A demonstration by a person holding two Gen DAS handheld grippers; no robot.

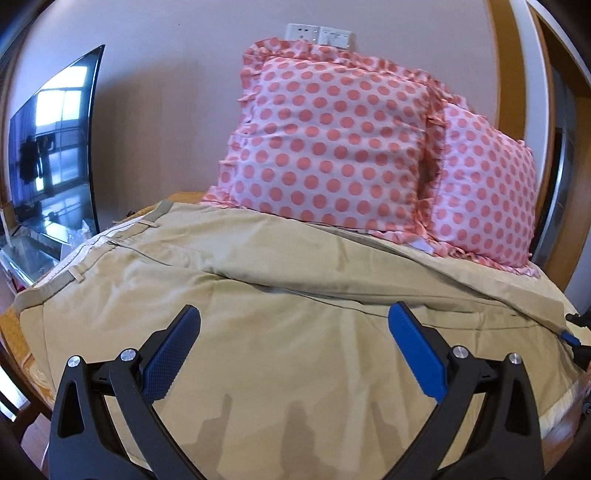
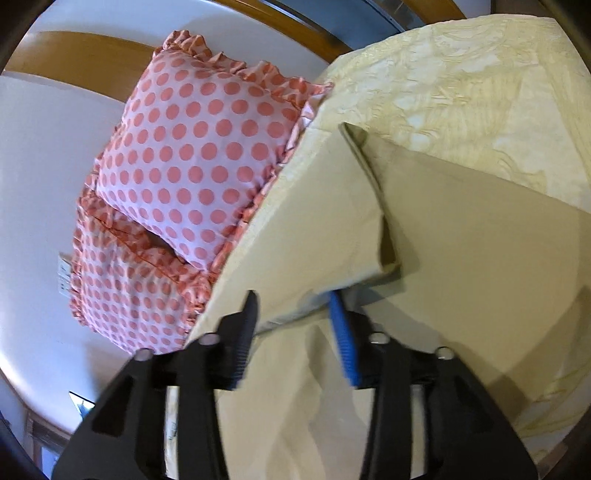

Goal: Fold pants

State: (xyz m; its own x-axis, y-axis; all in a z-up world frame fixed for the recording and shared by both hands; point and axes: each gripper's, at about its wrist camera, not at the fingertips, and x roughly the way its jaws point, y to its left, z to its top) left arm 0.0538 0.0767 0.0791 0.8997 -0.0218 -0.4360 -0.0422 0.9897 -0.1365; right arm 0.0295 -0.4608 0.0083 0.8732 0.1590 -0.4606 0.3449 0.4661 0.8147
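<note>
Khaki pants (image 1: 258, 288) lie spread on the bed, waistband with belt loops at the far left. My left gripper (image 1: 293, 317) is open wide, hovering just above the pants and holding nothing. In the right wrist view my right gripper (image 2: 293, 299) is partly open around a lifted fold of the pants (image 2: 461, 229); the cloth edge passes between its fingers. The tip of the right gripper (image 1: 570, 338) shows at the right edge of the left wrist view, at the edge of the pants.
Two pink polka-dot pillows (image 1: 332, 140) lean against the wall behind the pants and show in the right wrist view (image 2: 199, 155). A yellow bedspread (image 2: 480, 92) covers the bed. A television (image 1: 51, 155) stands at the left. A wall socket (image 1: 317, 35) sits above the pillows.
</note>
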